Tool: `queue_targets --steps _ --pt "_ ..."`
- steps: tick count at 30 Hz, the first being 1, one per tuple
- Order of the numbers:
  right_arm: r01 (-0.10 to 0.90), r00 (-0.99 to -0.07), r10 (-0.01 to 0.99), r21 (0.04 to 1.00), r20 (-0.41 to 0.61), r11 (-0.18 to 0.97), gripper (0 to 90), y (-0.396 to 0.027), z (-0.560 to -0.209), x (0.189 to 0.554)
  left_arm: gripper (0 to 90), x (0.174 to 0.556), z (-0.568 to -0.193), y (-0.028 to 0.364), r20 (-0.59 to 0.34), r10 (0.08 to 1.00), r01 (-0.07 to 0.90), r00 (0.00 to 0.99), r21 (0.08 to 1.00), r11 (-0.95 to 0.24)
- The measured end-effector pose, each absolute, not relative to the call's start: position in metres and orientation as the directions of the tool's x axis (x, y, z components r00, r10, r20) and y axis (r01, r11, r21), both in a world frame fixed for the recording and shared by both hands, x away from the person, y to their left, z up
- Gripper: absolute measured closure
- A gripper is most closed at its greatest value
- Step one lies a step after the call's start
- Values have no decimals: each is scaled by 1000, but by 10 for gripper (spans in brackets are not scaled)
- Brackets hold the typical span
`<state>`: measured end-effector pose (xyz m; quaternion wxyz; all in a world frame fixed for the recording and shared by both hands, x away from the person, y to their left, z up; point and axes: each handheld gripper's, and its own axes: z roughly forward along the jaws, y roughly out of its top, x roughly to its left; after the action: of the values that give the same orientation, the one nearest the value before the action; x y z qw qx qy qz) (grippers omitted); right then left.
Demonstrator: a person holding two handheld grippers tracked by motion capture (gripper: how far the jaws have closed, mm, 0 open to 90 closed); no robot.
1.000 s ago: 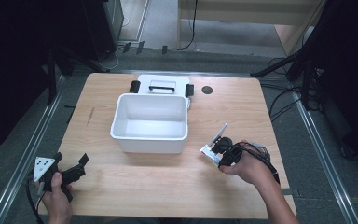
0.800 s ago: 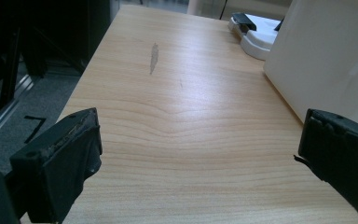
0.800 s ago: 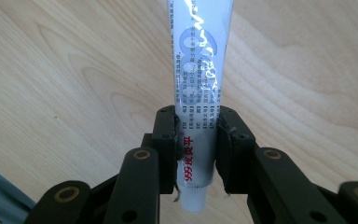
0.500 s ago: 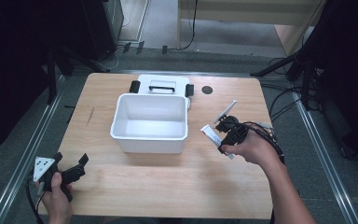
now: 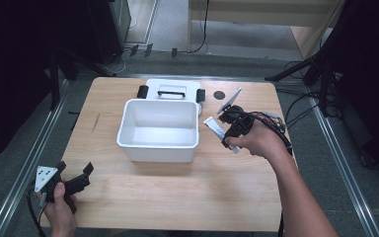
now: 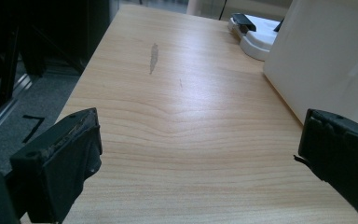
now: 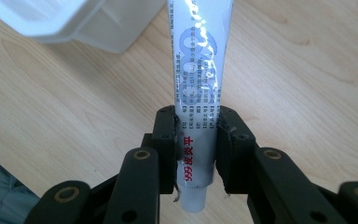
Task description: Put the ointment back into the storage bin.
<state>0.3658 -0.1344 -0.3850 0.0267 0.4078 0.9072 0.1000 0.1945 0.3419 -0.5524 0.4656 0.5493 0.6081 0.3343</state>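
One tube (image 7: 198,79) marked "999", clamped in right hand-held gripper (image 7: 196,135); left hand-held gripper (image 6: 196,158) apart.

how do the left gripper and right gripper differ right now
The left gripper has its fingers spread wide with nothing between them, low by the table's near edge; the right gripper is clamped on a white printed ointment tube, raised beside the white plastic bin. Both are black and hand-held.
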Motion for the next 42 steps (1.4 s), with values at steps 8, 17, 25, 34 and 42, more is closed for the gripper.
queue_targets --steps 8,17,25,34,42 --pt "706 -692 722 230 19 670 724 -116 -365 375 0 195 -553 342 -202 979 355 36 918 177" --pt "692 -703 711 239 9 682 725 -100 -349 379 0 195 -552 342 -203 978 360 38 916 176" --pt "659 -734 679 245 -1 712 724 -86 -343 381 0 195 -552 342 -202 979 362 38 916 175" --pt "571 -803 595 267 -11 776 723 -69 -343 383 0 195 -552 342 -203 978 362 38 915 176" --pt "487 -862 508 287 3 825 723 -54 -348 385 0 196 -552 342 -205 978 363 40 915 177"
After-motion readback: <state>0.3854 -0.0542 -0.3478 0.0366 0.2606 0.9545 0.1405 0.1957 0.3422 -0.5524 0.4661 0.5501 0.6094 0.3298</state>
